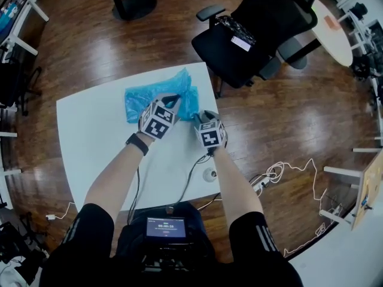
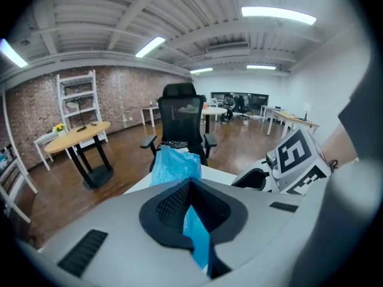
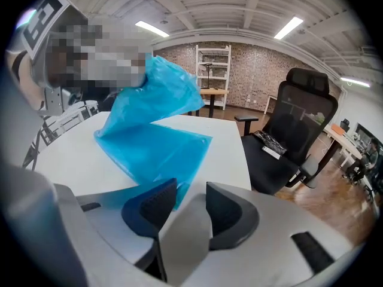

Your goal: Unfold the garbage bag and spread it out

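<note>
A blue garbage bag lies partly folded on the white table, towards its far edge. My left gripper is shut on a fold of the bag and holds that part up off the table, so that it hangs as a raised flap. The rest of the bag lies flat. My right gripper stands open just right of the left one, low over the table at the bag's near edge. The gap between its pads is empty. Its marker cube shows in the left gripper view.
A black office chair stands just beyond the table's far right corner. Cables trail on the wooden floor at the right. A small round fitting sits near the table's front edge. Other tables stand further off.
</note>
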The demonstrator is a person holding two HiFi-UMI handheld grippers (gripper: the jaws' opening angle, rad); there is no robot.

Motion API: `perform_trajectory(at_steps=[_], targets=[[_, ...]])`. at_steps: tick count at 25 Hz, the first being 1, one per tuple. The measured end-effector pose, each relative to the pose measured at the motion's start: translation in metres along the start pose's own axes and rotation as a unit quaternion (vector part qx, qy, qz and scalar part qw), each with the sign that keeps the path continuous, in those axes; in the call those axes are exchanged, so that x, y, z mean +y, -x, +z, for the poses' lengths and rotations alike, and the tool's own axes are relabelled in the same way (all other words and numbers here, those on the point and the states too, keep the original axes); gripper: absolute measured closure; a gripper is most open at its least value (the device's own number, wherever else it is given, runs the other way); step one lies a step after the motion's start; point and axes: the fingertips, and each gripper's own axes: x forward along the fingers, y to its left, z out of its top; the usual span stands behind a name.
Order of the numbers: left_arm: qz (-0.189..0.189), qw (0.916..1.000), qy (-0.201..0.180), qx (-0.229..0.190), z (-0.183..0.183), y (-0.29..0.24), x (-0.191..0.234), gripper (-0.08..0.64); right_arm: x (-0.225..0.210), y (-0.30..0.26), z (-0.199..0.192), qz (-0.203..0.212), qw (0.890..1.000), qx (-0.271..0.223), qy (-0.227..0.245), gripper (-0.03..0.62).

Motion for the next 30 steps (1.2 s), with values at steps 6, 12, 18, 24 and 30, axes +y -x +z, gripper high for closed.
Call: perform_trajectory(at_steps=[6, 12, 18, 24, 30], targets=[[0.054, 0.9965, 0.034, -0.054, 0.014, 0.056, 0.041, 0.557, 0.001, 0.0, 0.001, -0.004, 1.0, 0.006, 0.003, 0.4], [0.104, 0.991, 0.04, -0.073, 0.007, 0.1, 0.076, 0.557, 0.0, -0.001, 0.002, -0.007, 1.0, 0.011, 0.012, 0.4], [0.151, 0.9842, 0.05, -0.077, -0.014, 0.146, 0.105, 0.557, -0.003, -0.002, 0.001, -0.02, 0.999, 0.02, 0.032, 0.401], [0.199, 0.9746, 0.085, -0.057, -0.062, 0.188, 0.142, 0.557, -0.003, -0.003, 0.002, -0.027, 0.998, 0.036, 0.053, 0.402], [0.254, 0.9601, 0.11, -0.042, -0.117, 0.232, 0.186, 0.557, -0.002, -0.004, 0.002, -0.032, 0.996, 0.05, 0.07, 0.403]])
